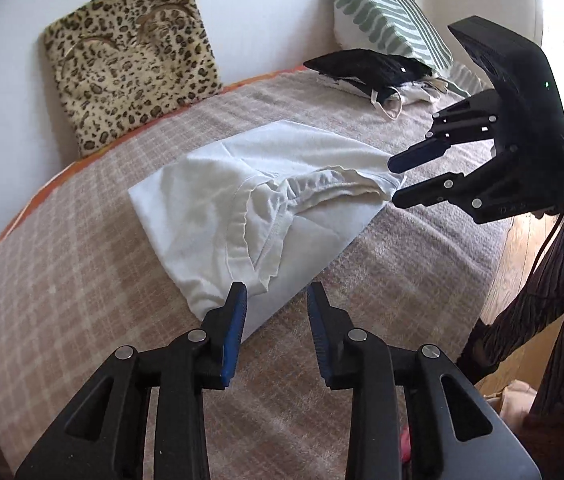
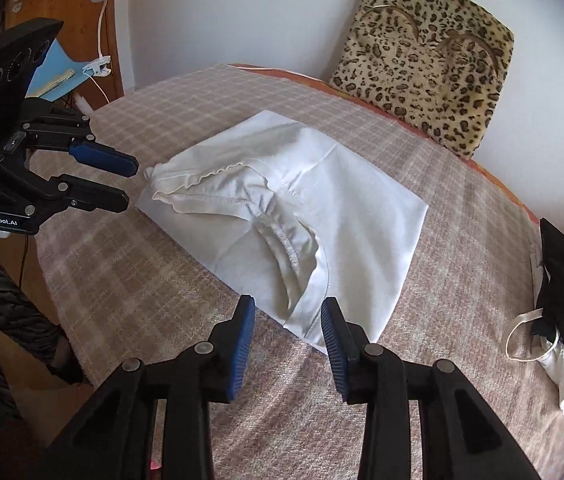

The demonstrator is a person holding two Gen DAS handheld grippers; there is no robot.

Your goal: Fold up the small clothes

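A small white garment (image 1: 241,208) with frilled edges lies loosely folded on a white rectangular cloth (image 2: 362,220) in the middle of a checked bedcover (image 1: 81,280). My left gripper (image 1: 277,292) hovers open over the near end of the garment, nothing between its blue pads. From the right wrist view the left gripper (image 2: 131,184) sits just left of the garment's frilled end (image 2: 185,184). My right gripper (image 2: 288,304) is open above the cloth's near corner, holding nothing. In the left wrist view the right gripper (image 1: 394,182) stands at the garment's far right tip.
A leopard-print cushion (image 1: 129,60) and a green-striped cushion (image 1: 386,16) lean on the white wall. A pile of black and white clothes (image 2: 562,300) lies at the bed's end. A person's striped trouser legs (image 1: 554,280) stand on the wooden floor beside the bed edge.
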